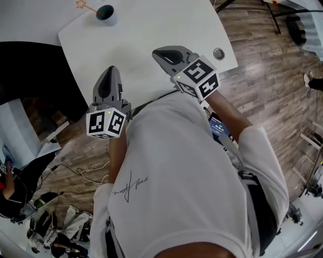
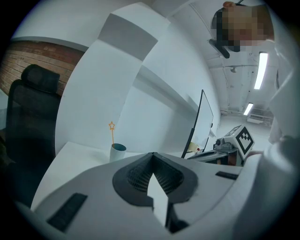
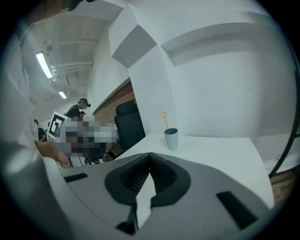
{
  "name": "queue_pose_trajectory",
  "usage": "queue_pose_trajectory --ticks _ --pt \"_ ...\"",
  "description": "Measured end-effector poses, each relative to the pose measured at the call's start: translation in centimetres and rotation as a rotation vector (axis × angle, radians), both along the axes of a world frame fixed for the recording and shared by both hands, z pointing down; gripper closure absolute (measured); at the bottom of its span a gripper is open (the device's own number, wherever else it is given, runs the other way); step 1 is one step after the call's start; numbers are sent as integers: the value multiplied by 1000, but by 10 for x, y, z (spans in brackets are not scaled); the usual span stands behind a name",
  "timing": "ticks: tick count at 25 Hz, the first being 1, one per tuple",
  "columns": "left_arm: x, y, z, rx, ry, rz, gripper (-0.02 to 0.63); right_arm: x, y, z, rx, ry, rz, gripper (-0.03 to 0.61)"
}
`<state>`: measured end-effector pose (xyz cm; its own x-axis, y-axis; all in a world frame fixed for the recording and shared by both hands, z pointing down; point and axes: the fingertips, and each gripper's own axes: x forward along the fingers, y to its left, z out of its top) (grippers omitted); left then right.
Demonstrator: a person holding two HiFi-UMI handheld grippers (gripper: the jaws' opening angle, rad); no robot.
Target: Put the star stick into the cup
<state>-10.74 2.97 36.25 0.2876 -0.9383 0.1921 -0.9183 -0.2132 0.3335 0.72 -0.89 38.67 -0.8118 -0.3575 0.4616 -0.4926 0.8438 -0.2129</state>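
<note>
A pale blue cup (image 1: 106,13) stands at the far end of the white table (image 1: 151,30), with the orange star stick (image 1: 83,5) upright in it. In the left gripper view the cup (image 2: 117,152) and its star stick (image 2: 112,125) are far ahead; the right gripper view shows the same cup (image 3: 171,138) and star stick (image 3: 163,114). My left gripper (image 1: 110,70) and right gripper (image 1: 162,52) are held close to the person's chest at the table's near edge. Both the left gripper (image 2: 152,154) and the right gripper (image 3: 149,154) have their jaws together with nothing between them.
A black office chair (image 2: 33,112) stands left of the table and also shows as a chair (image 3: 129,126) in the right gripper view. A round metal grommet (image 1: 218,53) sits near the table's right corner. Cables (image 1: 91,174) lie on the wooden floor. Another person (image 1: 7,186) is at lower left.
</note>
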Motion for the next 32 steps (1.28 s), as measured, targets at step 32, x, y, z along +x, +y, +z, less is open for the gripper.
queue_pose_trajectory --ticks 32 --pt "-25 -10 -17 47 12 -14 606 -22 -7 -17 83 64 -62 571"
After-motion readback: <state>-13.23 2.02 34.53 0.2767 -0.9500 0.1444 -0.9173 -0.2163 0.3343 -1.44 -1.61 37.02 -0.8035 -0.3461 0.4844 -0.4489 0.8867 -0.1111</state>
